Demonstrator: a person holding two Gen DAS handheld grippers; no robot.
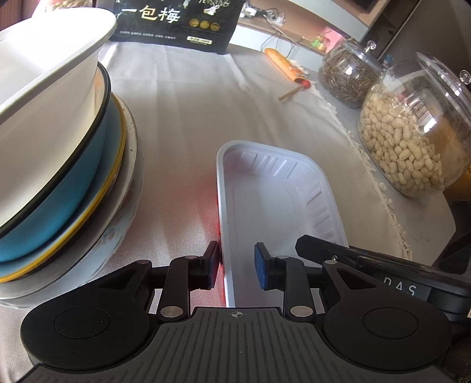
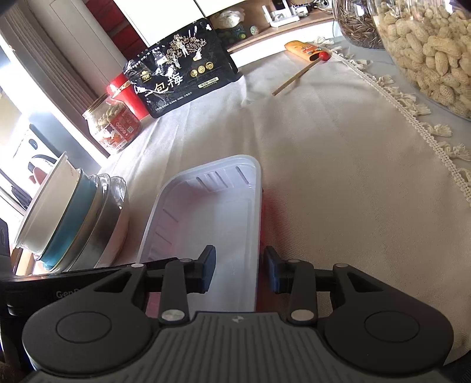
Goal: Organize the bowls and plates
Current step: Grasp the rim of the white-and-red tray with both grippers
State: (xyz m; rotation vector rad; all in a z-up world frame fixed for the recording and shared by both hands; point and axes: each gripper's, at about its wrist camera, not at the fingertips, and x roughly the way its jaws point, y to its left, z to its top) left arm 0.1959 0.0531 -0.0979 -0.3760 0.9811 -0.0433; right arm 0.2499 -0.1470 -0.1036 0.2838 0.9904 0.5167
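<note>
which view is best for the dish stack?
Left wrist: the dish stack fills the left side, layers distinct: white bowl, blue dishes, pale plate beneath. Right wrist shows the stack small, tilted at the left edge.

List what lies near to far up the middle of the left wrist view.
Left claw → white plastic tray → bare tablecloth → black snack bag.

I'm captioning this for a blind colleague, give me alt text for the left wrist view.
The left gripper straddles the near left rim of a white plastic tray on a grey tablecloth, jaws not pressing it. A stack of bowls stands at left; a jar of peanuts at right.
</note>
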